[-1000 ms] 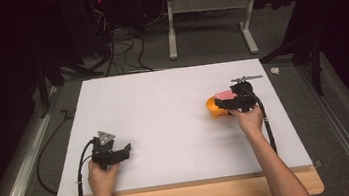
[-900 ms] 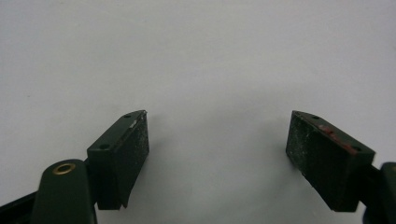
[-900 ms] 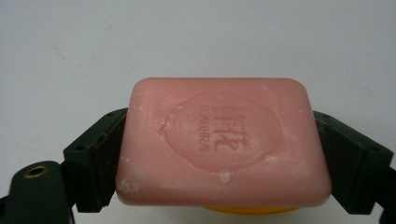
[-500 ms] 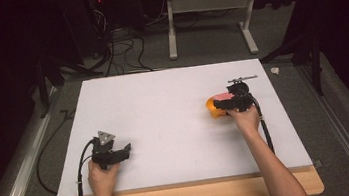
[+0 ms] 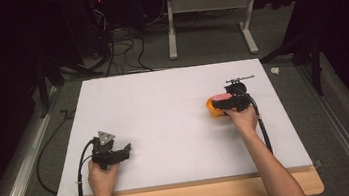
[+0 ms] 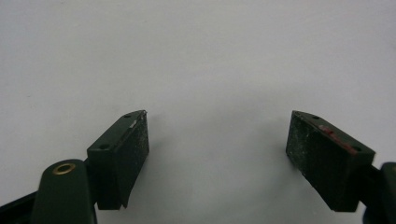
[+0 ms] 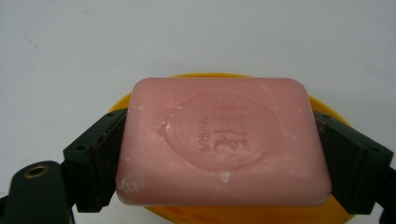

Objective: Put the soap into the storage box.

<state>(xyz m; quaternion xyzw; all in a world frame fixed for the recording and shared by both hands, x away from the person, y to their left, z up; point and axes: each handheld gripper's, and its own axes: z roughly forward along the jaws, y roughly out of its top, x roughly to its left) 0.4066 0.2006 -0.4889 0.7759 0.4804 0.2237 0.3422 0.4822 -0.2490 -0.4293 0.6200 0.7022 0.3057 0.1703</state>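
Pink soap (image 7: 224, 142) sits clamped between the right gripper's (image 7: 224, 158) jaws, over an orange dish (image 5: 212, 108) at the high view's right centre. Lower left, the left gripper (image 5: 127, 150) rests on the white table (image 5: 163, 104), jaws spread, grasping nothing.

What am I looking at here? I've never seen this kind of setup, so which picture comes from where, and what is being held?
No robot here: a person at a table holds a two-jaw tool in each hand. The high view looks down on the white table from above the person's side. There the left hand-held gripper sits near the front left, and the right hand-held gripper is at the right. The other two pictures come from cameras riding on the tools, looking along their black jaws. In the left gripper view, the jaws stand wide apart over bare table, holding nothing. In the right gripper view, the jaws press both sides of a pink soap bar, which sits over an orange dish. A small dark metal tool lies just beyond.
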